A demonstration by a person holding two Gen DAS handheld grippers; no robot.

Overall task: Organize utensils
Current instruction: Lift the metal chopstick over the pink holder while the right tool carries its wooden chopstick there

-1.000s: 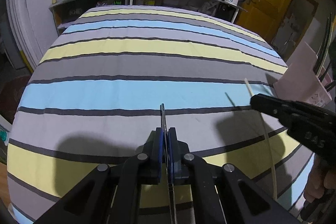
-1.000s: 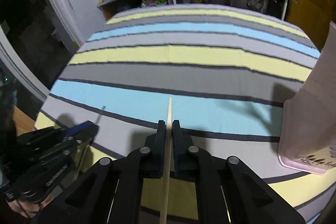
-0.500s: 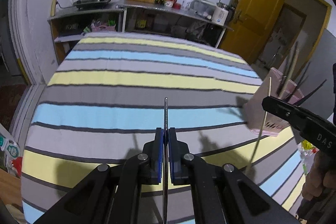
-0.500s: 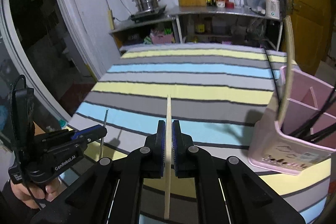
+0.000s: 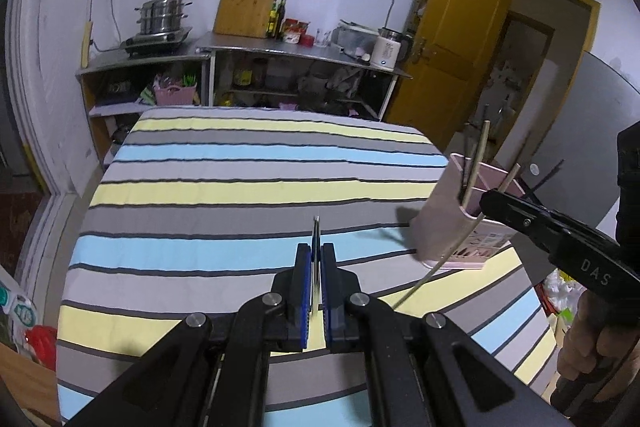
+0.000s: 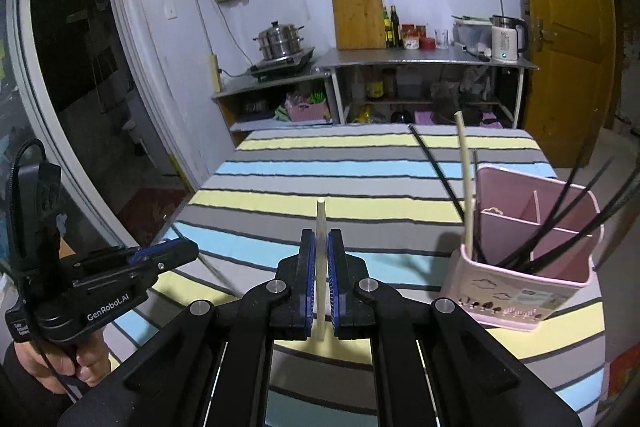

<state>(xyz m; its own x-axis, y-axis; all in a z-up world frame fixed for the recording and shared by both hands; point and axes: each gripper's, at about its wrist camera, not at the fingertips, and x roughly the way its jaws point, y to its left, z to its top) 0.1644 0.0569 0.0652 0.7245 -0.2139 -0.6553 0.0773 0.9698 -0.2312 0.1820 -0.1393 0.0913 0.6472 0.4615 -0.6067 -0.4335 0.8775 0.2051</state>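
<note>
My left gripper (image 5: 316,251) is shut on a thin metal chopstick (image 5: 316,233) that pokes out ahead of the pads, above the striped tablecloth (image 5: 240,187). In the right wrist view, my right gripper (image 6: 320,241) is shut on a pale wooden chopstick (image 6: 320,217). The left wrist view shows this pale wooden chopstick (image 5: 444,259) slanting down in front of the pink utensil holder (image 5: 436,223). That divided holder (image 6: 516,291) stands at the table's right, with several black chopsticks (image 6: 560,227) and a wooden one (image 6: 464,179) in it. Each gripper shows in the other's view: right gripper (image 5: 488,202), left gripper (image 6: 191,250).
A metal counter (image 6: 400,57) behind the table carries a steamer pot (image 6: 280,41), a cutting board (image 6: 358,15), bottles and a kettle (image 6: 505,37). A yellow door (image 5: 452,67) stands open at the right. A hand (image 5: 592,339) holds the right gripper.
Both grippers have risen from the cloth with their chopsticks held. The pink holder now shows from above and more of the room is in view.
</note>
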